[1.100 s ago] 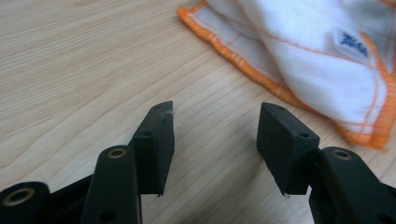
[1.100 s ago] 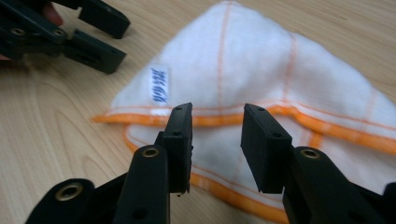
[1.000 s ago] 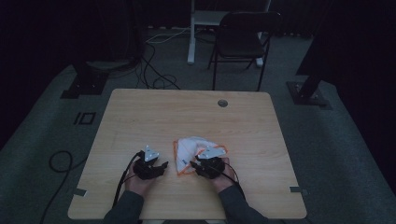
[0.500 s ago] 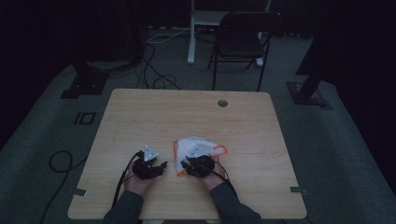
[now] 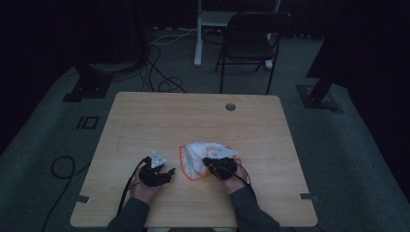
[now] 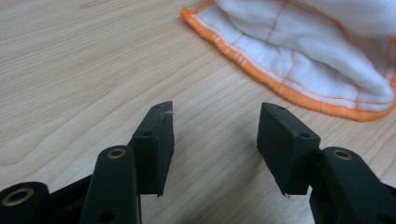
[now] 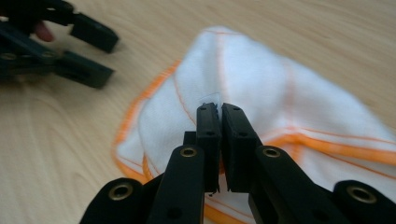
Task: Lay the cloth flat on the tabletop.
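White cotton cloth with an orange stitched hem lies bunched on your pale wooden table, toward its near edge; your right gripper has just been closing, and its jaws now pinch a fold of that cloth. Your left gripper rests just left of the cloth, jaws apart over bare wood.

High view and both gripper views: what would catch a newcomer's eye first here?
The white cloth with orange edging, lying bunched on the near middle of the wooden table, stands out against the dark room. The right gripper has just closed its jaws, pinching a fold of that cloth. The left gripper rests beside the cloth with its jaws open over bare wood.
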`<state>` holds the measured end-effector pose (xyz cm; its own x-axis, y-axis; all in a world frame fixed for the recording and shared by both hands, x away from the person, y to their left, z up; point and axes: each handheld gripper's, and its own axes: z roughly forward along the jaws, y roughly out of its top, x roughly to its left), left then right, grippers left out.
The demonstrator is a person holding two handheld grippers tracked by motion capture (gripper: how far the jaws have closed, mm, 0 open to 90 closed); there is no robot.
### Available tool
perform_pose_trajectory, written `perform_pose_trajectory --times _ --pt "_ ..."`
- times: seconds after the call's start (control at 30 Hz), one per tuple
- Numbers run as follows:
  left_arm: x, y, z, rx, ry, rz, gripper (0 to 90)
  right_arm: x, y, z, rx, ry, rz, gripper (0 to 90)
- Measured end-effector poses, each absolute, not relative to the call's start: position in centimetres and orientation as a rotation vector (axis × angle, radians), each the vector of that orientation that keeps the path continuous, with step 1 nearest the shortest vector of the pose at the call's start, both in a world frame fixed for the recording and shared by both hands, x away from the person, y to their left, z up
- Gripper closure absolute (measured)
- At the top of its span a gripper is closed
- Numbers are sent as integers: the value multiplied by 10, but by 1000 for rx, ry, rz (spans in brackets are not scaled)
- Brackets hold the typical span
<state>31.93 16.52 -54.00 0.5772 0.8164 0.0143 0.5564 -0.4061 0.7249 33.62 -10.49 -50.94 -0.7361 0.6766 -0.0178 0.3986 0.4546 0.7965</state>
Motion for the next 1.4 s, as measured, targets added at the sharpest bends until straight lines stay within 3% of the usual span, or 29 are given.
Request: perform_pose_trajectory --times 0.57,0.93,1.03,1.4 --pt "341 132 -533 2154 1023 482 517 350 -162 -504 1054 2270 1099 865" --pt "363 120 -536 2189 1047 531 663 351 -186 -508 1113 2236 1078 865" --pt "366 122 -536 2181 1087 557 697 352 -194 -507 1139 2213 1076 865" --pt "374 150 -536 2144 1188 604 691 352 -216 -510 1198 2171 1062 865"
